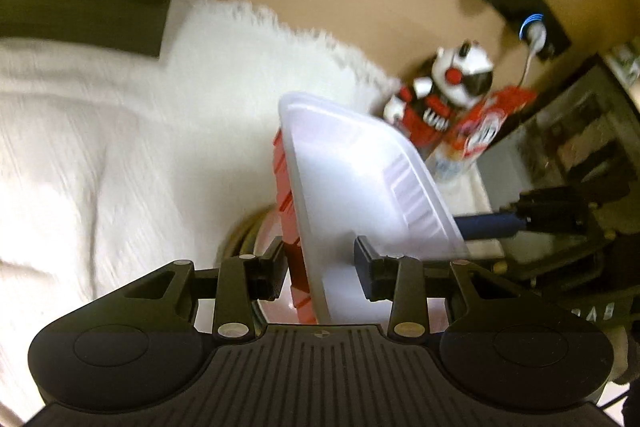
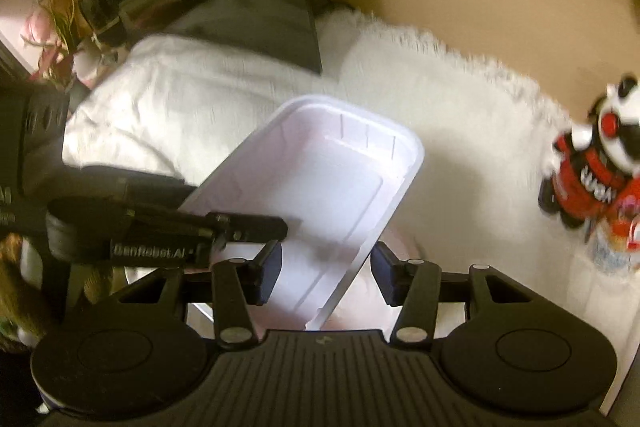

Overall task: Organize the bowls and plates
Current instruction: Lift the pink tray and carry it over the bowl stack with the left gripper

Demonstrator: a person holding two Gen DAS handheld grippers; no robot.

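White foam tray (image 2: 320, 187) is straddled by part-open left gripper (image 1: 320, 263) and right gripper (image 2: 326, 267); panda plush (image 2: 588, 167) at 3 o'clock, grip unclear.

A bed (image 2: 168, 99) is seen, covered by a white textured blanket (image 1: 80, 147). A white fluffy throw (image 2: 460, 99) is spread over it toward the beige wall. A panda plush (image 2: 592, 163) in a red and black jersey is laid at the throw's edge.
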